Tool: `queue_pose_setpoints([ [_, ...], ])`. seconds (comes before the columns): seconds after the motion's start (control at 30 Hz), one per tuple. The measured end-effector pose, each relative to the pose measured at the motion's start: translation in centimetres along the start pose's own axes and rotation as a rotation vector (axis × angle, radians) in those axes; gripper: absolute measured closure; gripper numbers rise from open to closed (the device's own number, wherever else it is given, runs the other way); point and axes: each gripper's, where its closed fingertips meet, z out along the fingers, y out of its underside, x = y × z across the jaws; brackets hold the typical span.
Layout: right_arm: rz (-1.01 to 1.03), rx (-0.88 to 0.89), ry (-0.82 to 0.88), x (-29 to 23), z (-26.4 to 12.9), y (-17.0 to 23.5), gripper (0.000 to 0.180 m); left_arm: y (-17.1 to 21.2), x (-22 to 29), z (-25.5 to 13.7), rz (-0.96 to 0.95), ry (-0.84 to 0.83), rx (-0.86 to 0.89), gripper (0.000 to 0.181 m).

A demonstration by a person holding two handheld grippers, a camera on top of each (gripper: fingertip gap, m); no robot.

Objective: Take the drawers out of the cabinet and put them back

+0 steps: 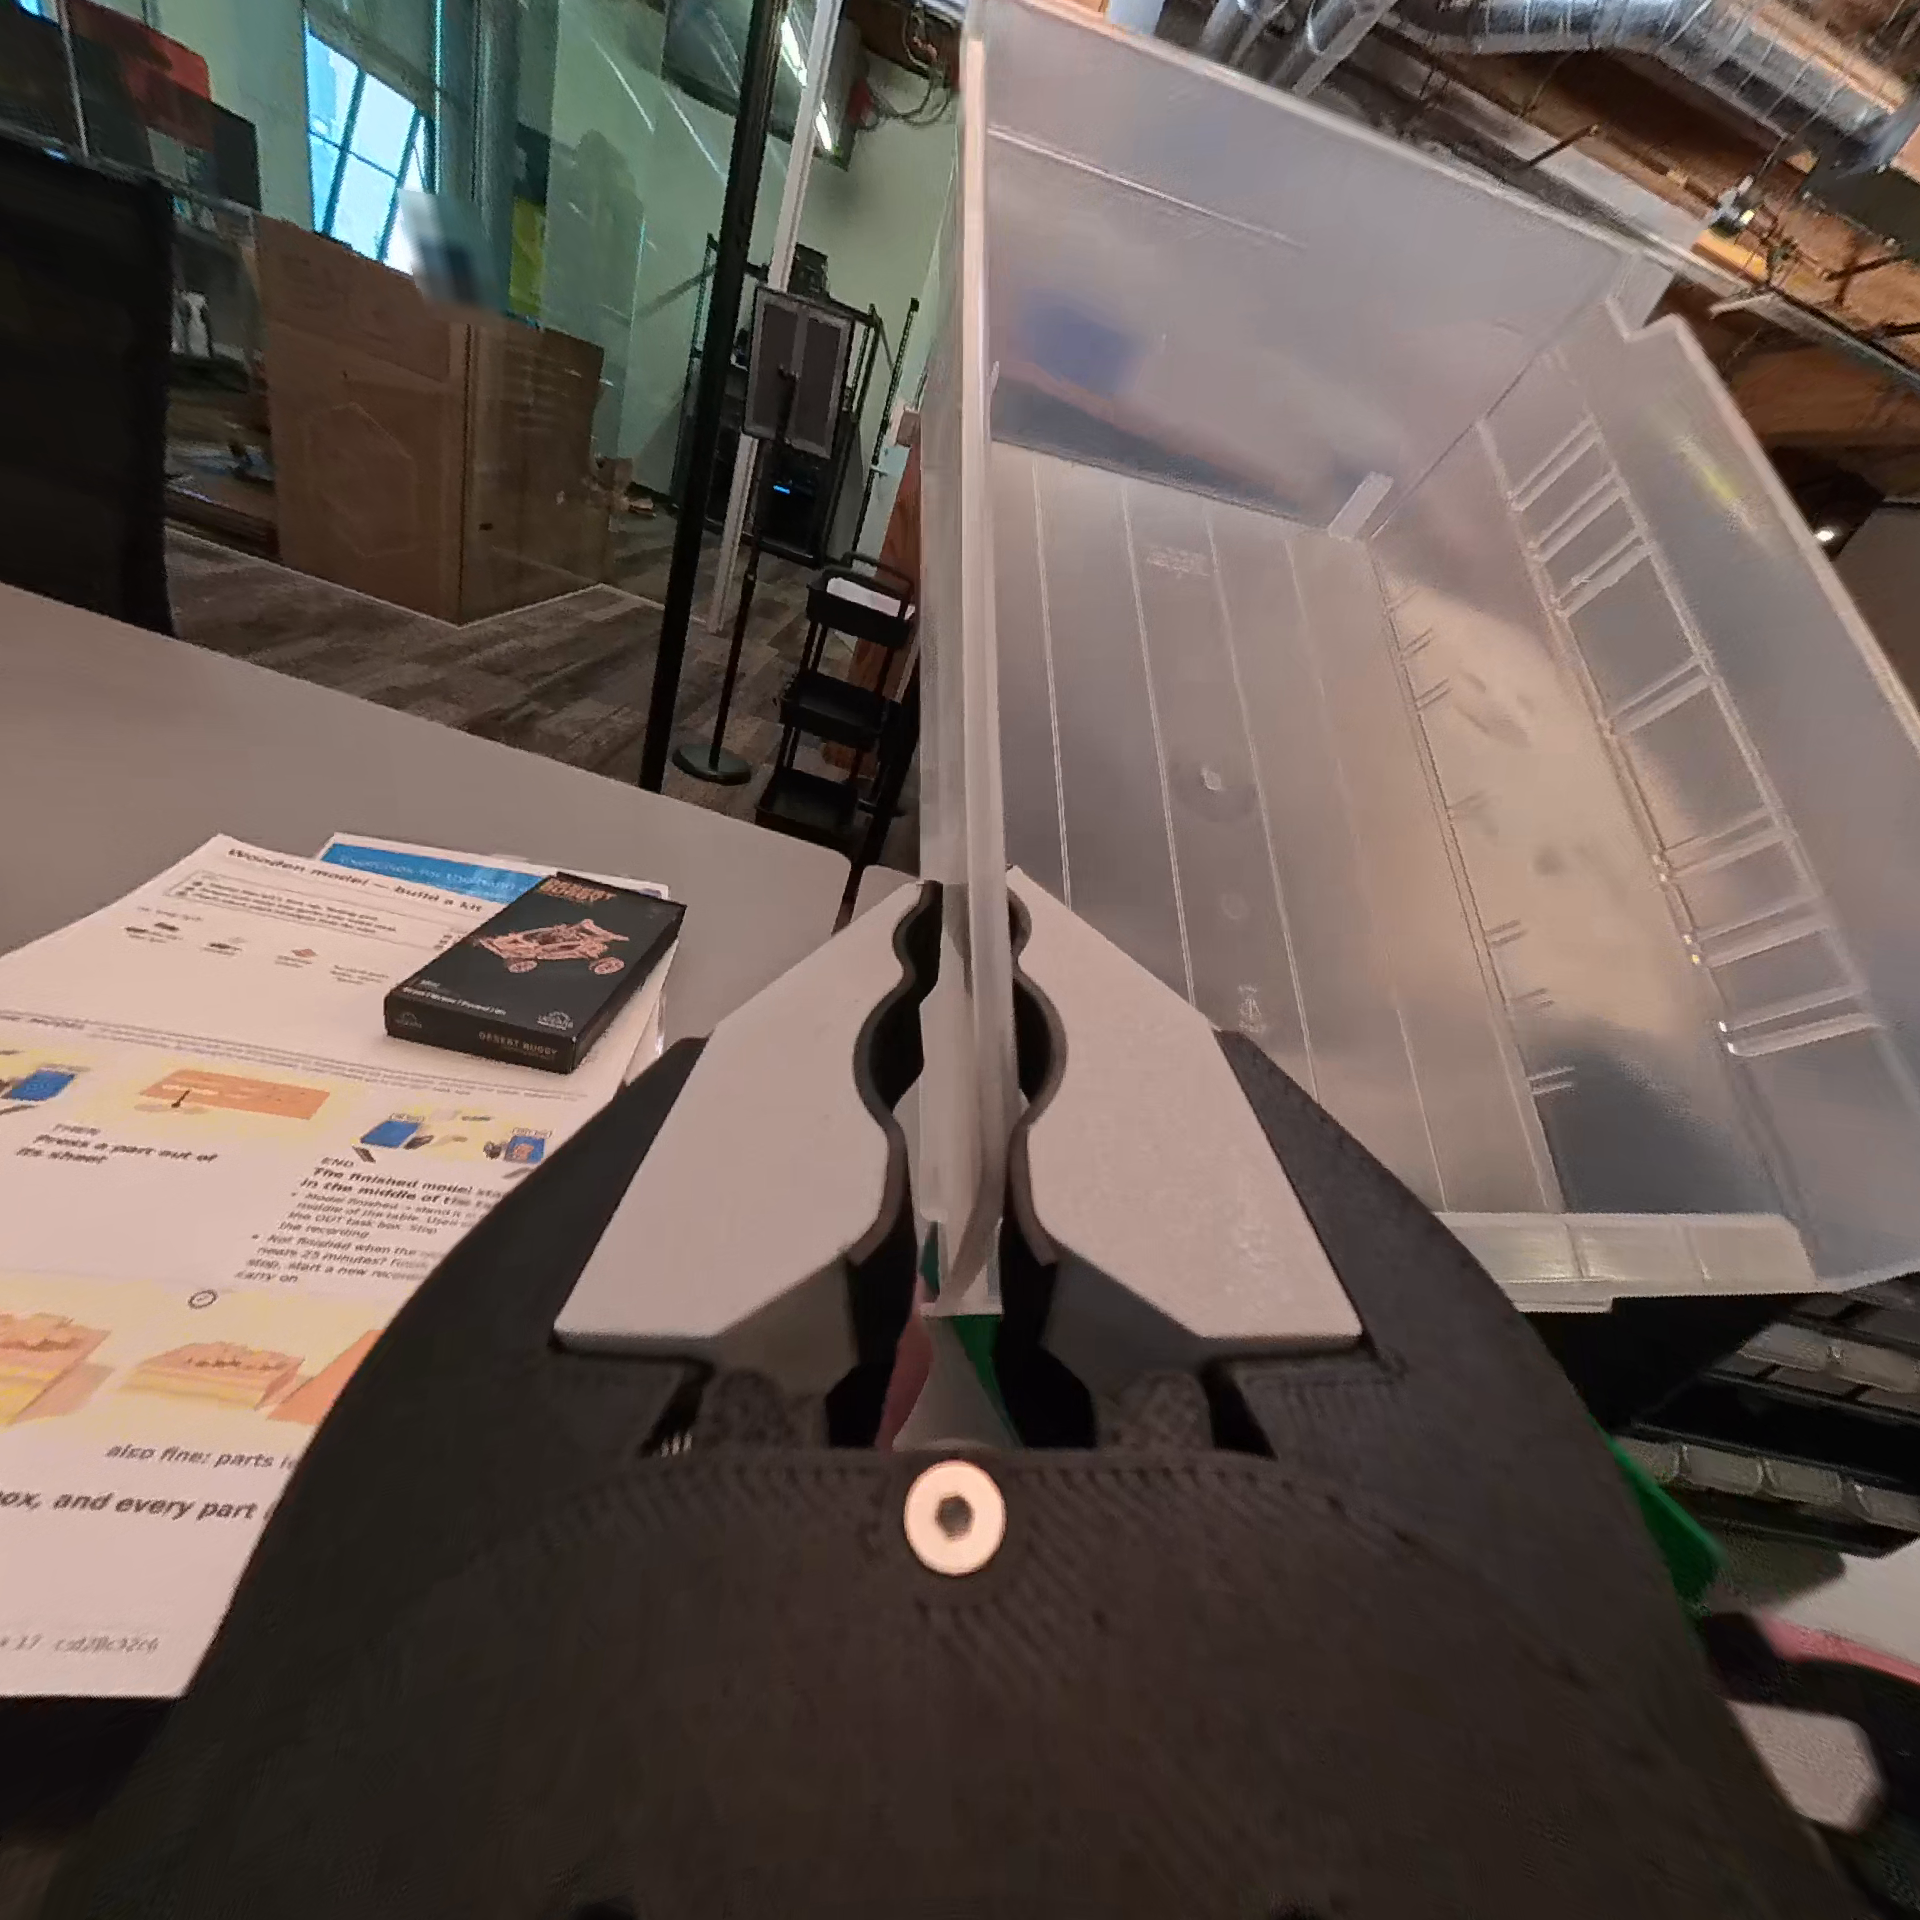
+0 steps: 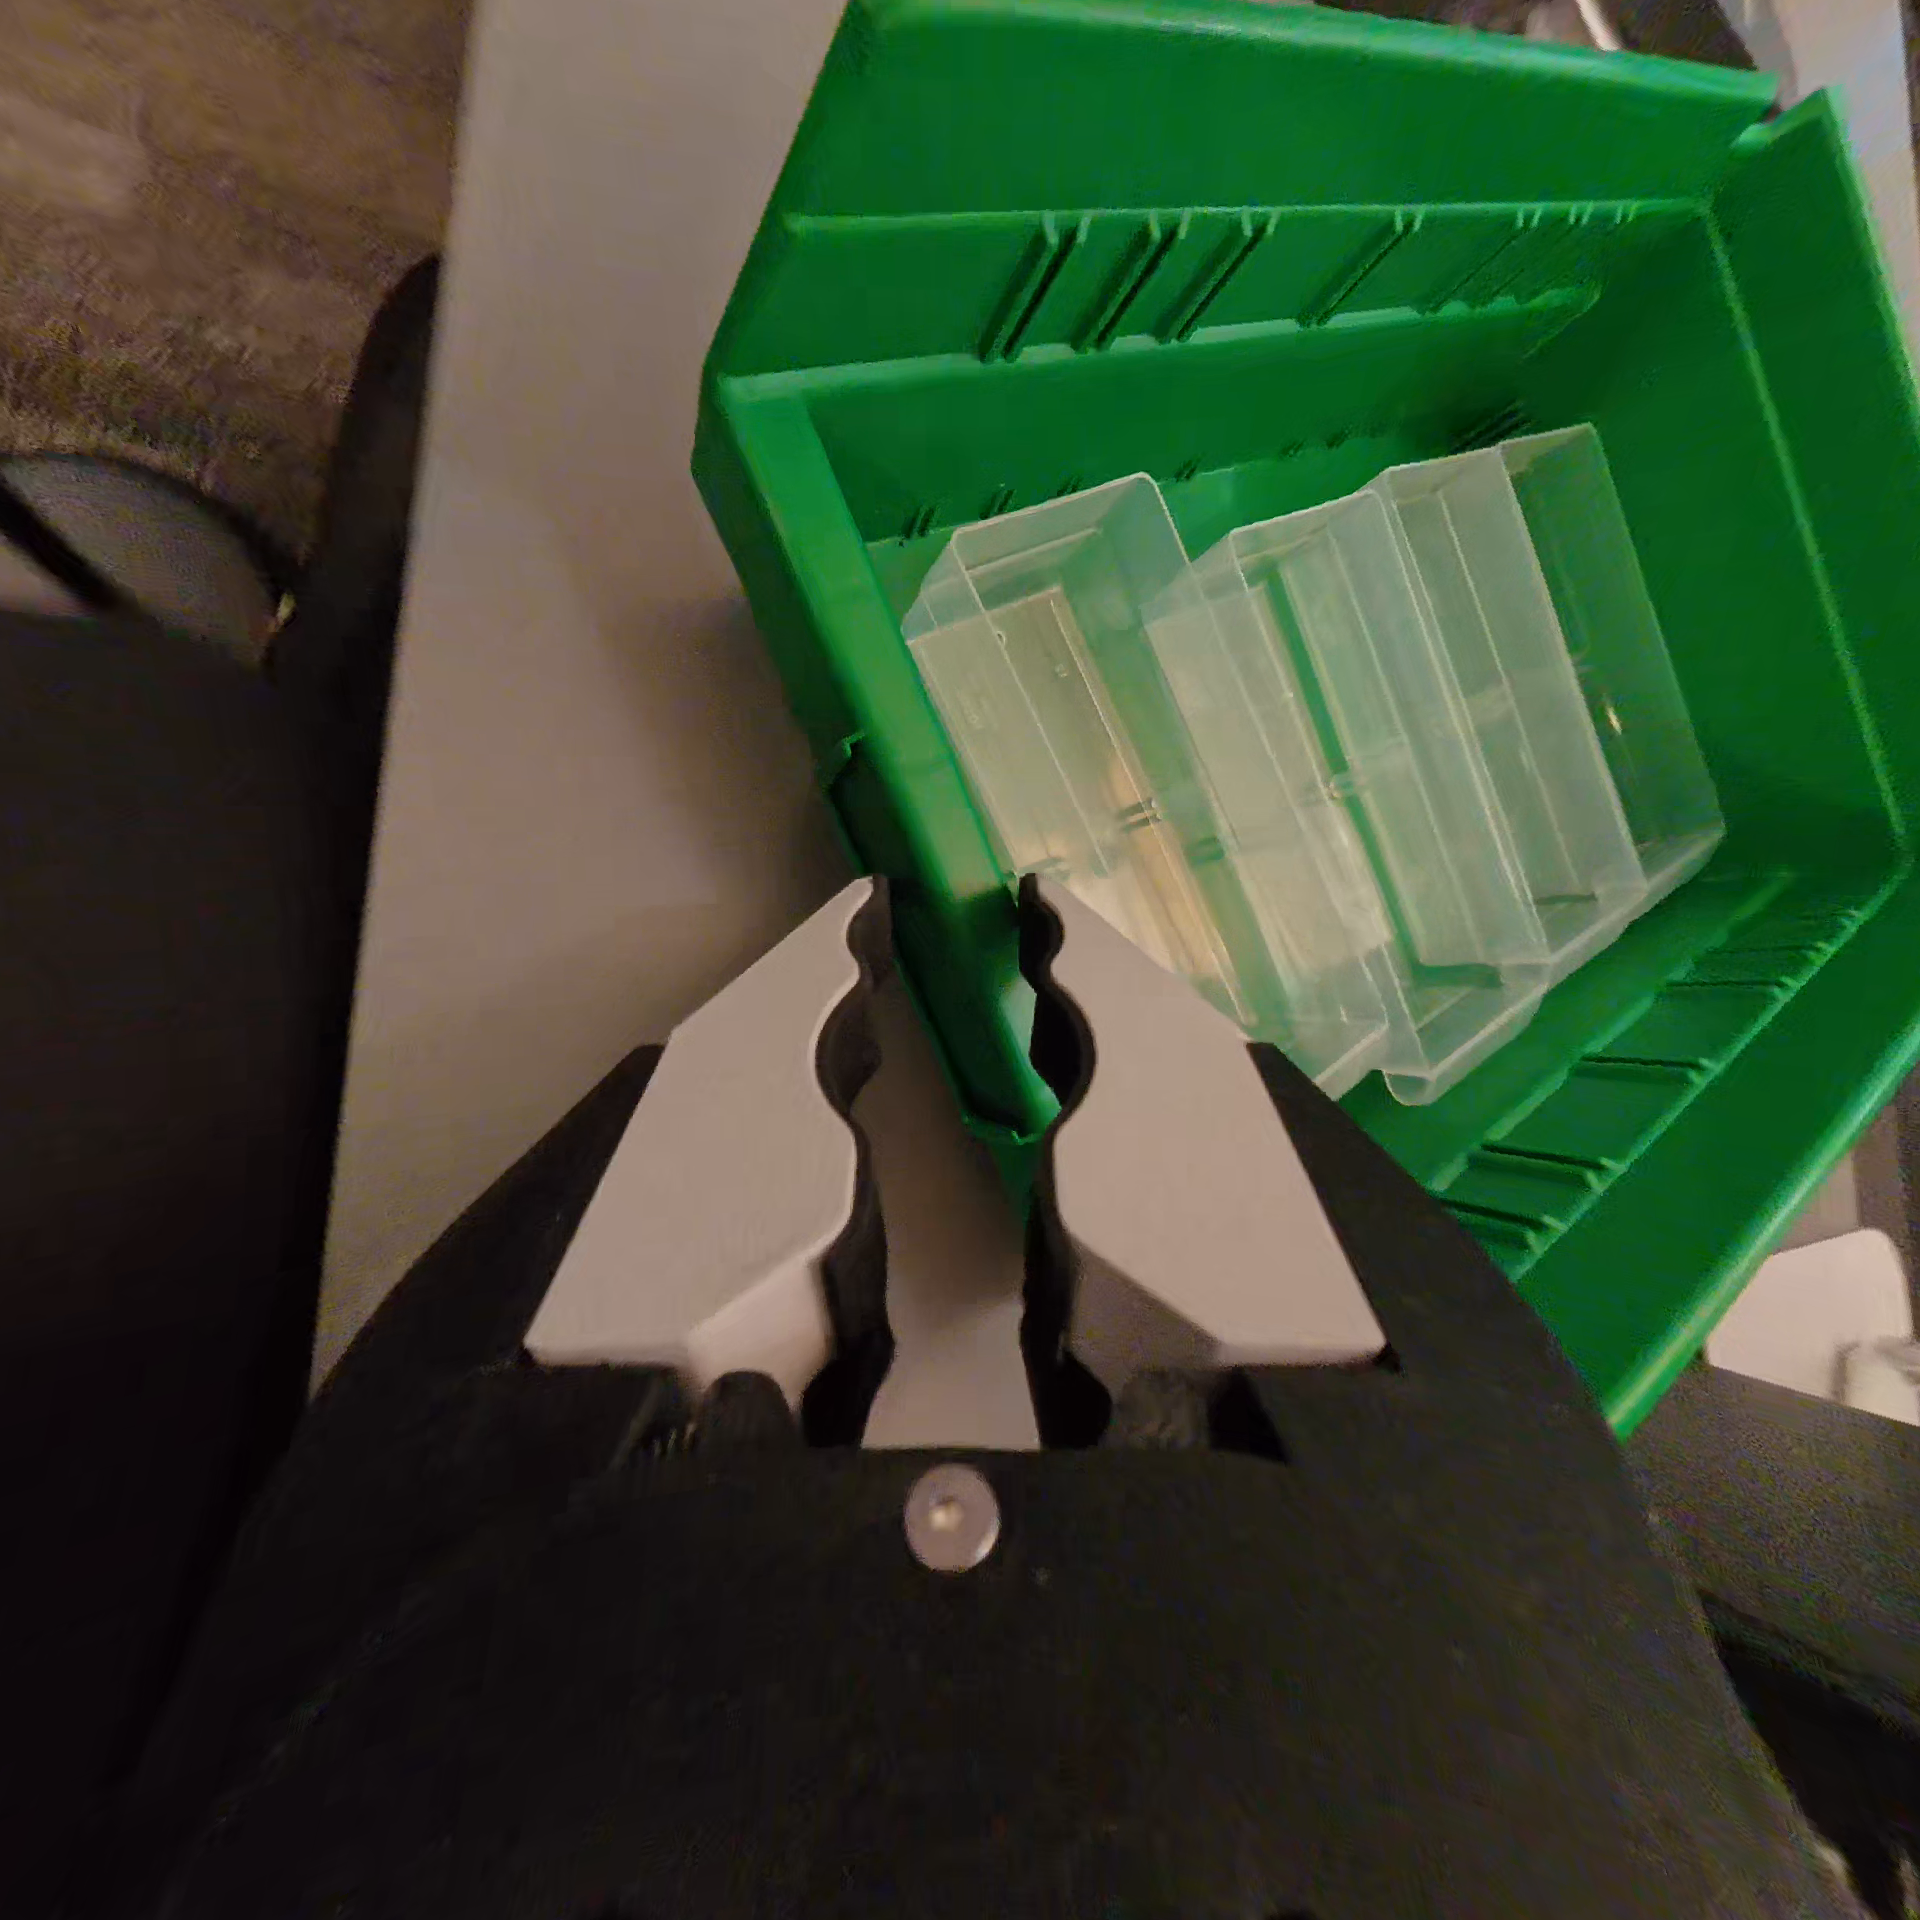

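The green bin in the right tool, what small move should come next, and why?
Probably level the green bin before carrying it. The right tool pinches only its wall, and it looks tilted, with the small clear drawers loose inside. The left tool is busy clamping the large clear drawer.

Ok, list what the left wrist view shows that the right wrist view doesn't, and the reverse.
Left wrist view only: the left gripper shut on the wall of an empty clear drawer, a small black box lying on printed sheets, and the workshop beyond.

Right wrist view only: the right gripper shut on the rim of a green drawer holding small clear drawers.

Both: a grey table.
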Motion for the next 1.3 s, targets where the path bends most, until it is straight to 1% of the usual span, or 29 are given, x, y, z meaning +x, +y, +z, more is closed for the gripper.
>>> queue_pose_setpoints([
  [0.13,0.107,-0.013,0.052,3.1,4.1,-3.1,0.159,-1.7,1.0,-0.7,-0.017,0.029,0.034,0.176],
  [0.3,0.158,0.001,0.072,6.6,8.6,-6.3,0.161,-2.9,2.2,-1.1,0.002,0.056,0.049,0.176],
  [0.33,0.158,0.001,0.086,7.3,9.2,-6.5,0.160,-3.0,2.4,-1.1,0.002,0.061,0.046,0.176],
  [0.37,0.144,-0.003,0.110,8.0,9.5,-6.6,0.152,-3.0,2.6,-1.1,0.004,0.066,0.044,0.176],
  [0.43,0.139,0.021,0.137,8.8,8.6,-7.1,0.142,-3.1,2.9,-1.1,0.012,0.072,0.043,0.176],
  [0.5,0.206,0.090,0.128,9.2,5.6,-7.8,0.137,-3.1,3.4,-1.1,0.013,0.084,0.041,0.176],
  [0.57,0.289,0.207,0.110,9.7,1.0,-8.6,0.135,-3.3,4.2,-1.0,0.025,0.095,0.046,0.176],
  [0.63,0.334,0.362,0.105,10.5,-5.0,-9.3,0.133,-3.5,5.6,-0.9,0.034,0.117,0.050,0.176],
  [0.67,0.337,0.437,0.131,11.0,-8.3,-9.3,0.134,-3.7,6.6,-0.9,0.042,0.133,0.053,0.176],
  [0.8,0.365,0.691,0.252,11.7,-21.9,-6.8,0.125,-3.5,12.2,-0.5,0.089,0.224,0.042,0.176],
  [0.87,0.368,0.748,0.312,10.7,-27.4,-4.6,0.115,-2.5,16.2,0.0,0.111,0.289,0.022,0.176],
  [0.9,0.362,0.762,0.354,10.0,-29.7,-3.3,0.114,-1.8,18.4,0.3,0.117,0.330,0.006,0.176],
  [0.97,0.384,0.779,0.422,8.2,-33.8,-0.7,0.104,0.3,23.4,0.8,0.127,0.424,-0.027,0.176],
  [1.07,0.492,0.809,0.509,5.5,-39.0,3.2,0.097,4.7,31.6,1.4,0.131,0.570,-0.114,0.176],
  [1.13,0.543,0.812,0.565,3.7,-41.7,5.6,0.093,7.9,37.3,1.5,0.131,0.670,-0.179,0.177],
  [1.2,0.604,0.814,0.667,2.3,-44.4,8.1,0.087,11.4,43.2,1.3,0.132,0.765,-0.241,0.176],
  [1.27,0.668,0.800,0.761,0.9,-46.3,10.3,0.079,14.9,48.8,0.8,0.156,0.849,-0.295,0.176],
  [1.3,0.695,0.791,0.811,0.1,-47.1,11.4,0.077,16.6,51.4,0.3,0.169,0.891,-0.309,0.176],
])
